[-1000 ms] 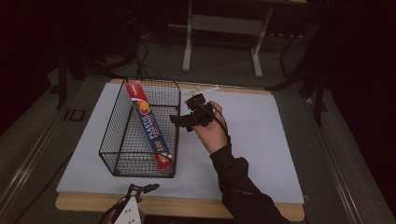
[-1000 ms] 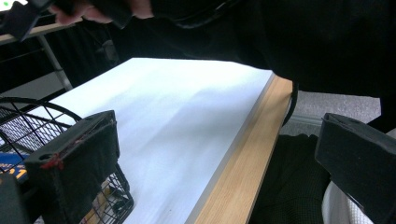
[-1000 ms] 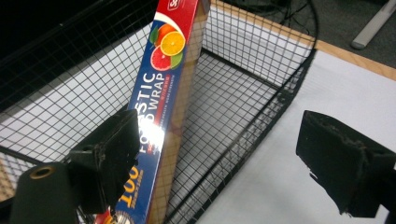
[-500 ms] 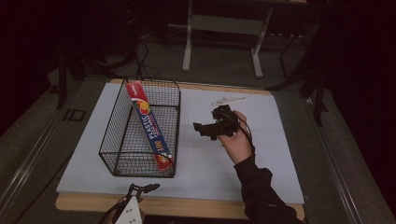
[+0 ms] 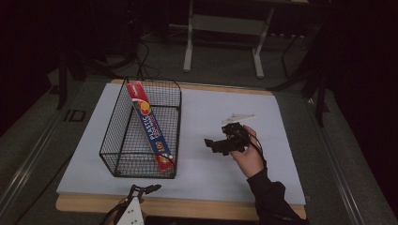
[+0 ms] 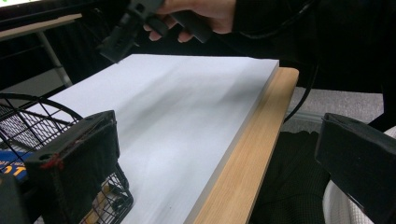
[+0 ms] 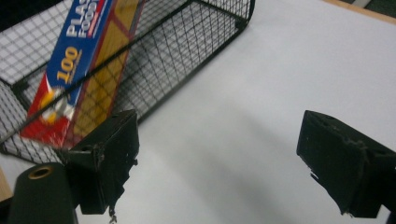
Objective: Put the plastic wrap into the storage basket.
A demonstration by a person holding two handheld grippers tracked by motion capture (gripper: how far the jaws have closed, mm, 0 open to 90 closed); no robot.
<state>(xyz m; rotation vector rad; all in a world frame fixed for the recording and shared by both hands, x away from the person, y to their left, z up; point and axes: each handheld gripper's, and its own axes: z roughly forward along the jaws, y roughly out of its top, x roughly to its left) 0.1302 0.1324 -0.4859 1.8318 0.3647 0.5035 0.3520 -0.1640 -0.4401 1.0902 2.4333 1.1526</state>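
A black wire basket [image 5: 123, 140] stands on the left part of the white mat [image 5: 206, 108]. A blue and red plastic-wrap box [image 5: 149, 126] leans inside it, its top end on the far rim. A hand holds my right gripper [image 5: 212, 144] above the mat to the right of the basket, open, jaws pointing at it. In the right gripper view the jaws [image 7: 229, 168] stand wide apart with nothing between them, facing the box [image 7: 79, 60] and basket [image 7: 187, 42]. My left gripper [image 5: 144, 188] is open at the table's front edge, near the basket's corner [image 6: 28, 116].
A wooden table edge [image 6: 243, 154] borders the mat at the front. In the left gripper view the right gripper [image 6: 123, 35] hangs over the far mat. A metal stand [image 5: 223, 28] rises on the floor behind the table.
My right gripper has moved to the right and toward the near edge, away from the basket. The left gripper, the basket and the box have stayed where they were.
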